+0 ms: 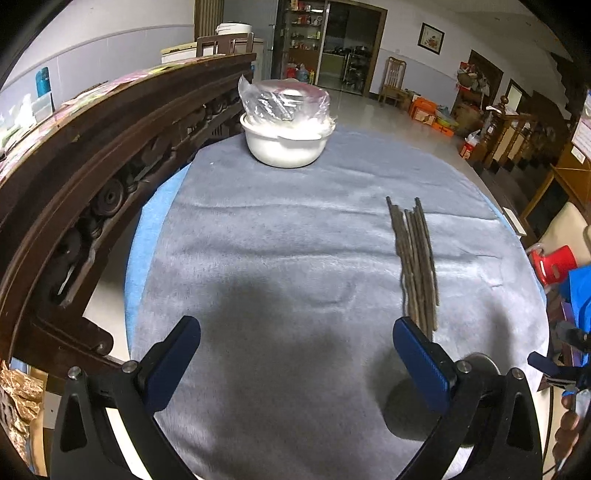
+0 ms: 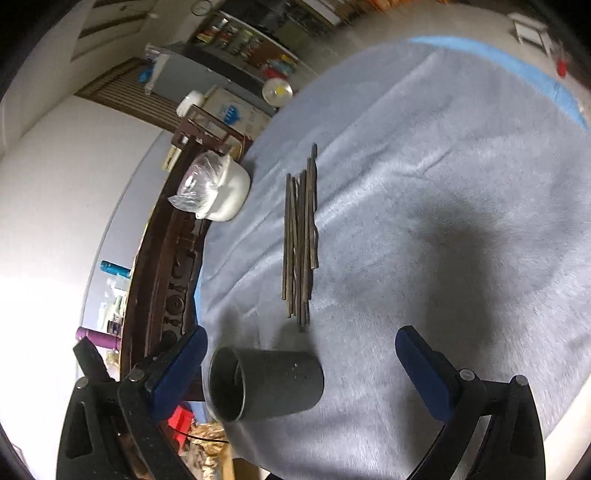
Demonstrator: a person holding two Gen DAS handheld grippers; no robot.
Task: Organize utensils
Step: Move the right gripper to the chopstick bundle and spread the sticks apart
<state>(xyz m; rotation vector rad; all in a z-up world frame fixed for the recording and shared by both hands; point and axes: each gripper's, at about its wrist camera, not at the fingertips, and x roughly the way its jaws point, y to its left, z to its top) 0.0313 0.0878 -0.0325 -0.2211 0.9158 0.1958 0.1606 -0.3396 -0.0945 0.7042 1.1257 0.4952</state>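
Chopsticks (image 2: 301, 240) lie bundled mid-frame on the grey cloth (image 2: 443, 184), none yet in the dark cylindrical holder (image 2: 273, 384) at lower left; both the left gripper (image 1: 295, 354) and right gripper (image 2: 301, 365) are spread, empty.

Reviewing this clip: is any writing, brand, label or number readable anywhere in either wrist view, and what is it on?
No text can be read in either view.
White box with a blue print behind the table: markings blurred, unreadable.
Wall sheet at the right edge: lines of print too small to read.
Framed picture: no legible writing.
Clock: numerals too small.
Chopsticks, dark cup, white pot: no marks visible.
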